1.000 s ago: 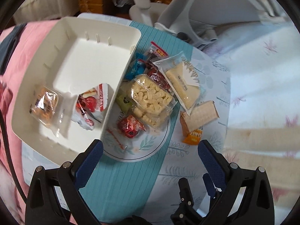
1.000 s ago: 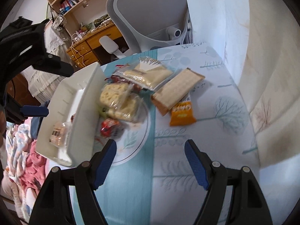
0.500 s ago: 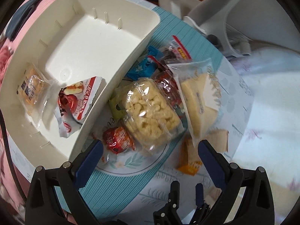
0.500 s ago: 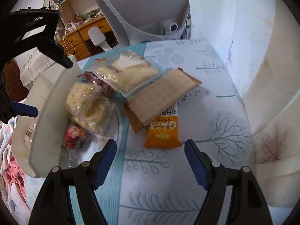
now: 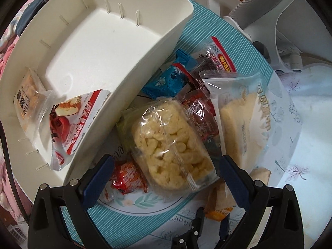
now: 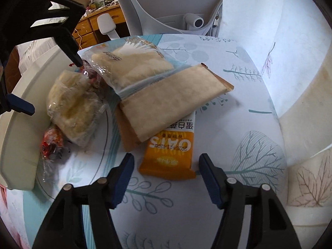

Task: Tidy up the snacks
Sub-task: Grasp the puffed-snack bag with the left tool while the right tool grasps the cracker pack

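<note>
While its jaws close, the right gripper (image 6: pixel 166 166) straddles (without touching) an orange packet (image 6: pixel 169 155) reading "OATS".

Snack pile (image 5: pixel 172 141) (heaped) crowds white bin (image 5: pixel 157 47).

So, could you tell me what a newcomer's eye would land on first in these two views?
Probably the heap of wrapped snacks, topped by a clear pack of pale puffed pieces on a plate, between the left gripper's open fingers. Left of it stands a big white bin holding two packets. In the right view, an orange OATS bar lies on the leaf-print cloth, between the closing fingers of the right gripper, which are not touching it.
</note>
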### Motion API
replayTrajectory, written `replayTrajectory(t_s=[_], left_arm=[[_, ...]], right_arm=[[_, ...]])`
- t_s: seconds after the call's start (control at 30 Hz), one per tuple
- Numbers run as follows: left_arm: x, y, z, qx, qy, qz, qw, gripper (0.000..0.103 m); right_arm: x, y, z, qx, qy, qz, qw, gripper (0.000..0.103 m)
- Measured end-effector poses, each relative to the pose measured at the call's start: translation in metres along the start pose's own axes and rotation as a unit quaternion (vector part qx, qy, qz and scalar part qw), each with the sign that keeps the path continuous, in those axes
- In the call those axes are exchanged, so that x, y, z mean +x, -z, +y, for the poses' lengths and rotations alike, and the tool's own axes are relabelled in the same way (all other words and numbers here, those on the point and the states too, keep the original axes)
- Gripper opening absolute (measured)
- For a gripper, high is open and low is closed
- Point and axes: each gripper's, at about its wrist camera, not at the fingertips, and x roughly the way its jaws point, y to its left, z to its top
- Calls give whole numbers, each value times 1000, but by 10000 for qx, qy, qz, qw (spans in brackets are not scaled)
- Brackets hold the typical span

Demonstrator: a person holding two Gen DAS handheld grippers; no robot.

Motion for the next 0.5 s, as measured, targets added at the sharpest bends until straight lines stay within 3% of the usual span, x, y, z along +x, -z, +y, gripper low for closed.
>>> replayTrajectory(t_s=[0.17,0.33,0.5], left_arm=[[13,-5,-2,-25,32,95,9999,91],[20,-6,-6,-3,123,54,9999,70],[16,3,7,-230,193,2,9995,65]], right_arm=[[-1,0,5,-263,28,-170,9995,55],[-2,0,6,-353,-10,-195,9992,50],[-6,2,4,-378,-197,-72,9991,46]])
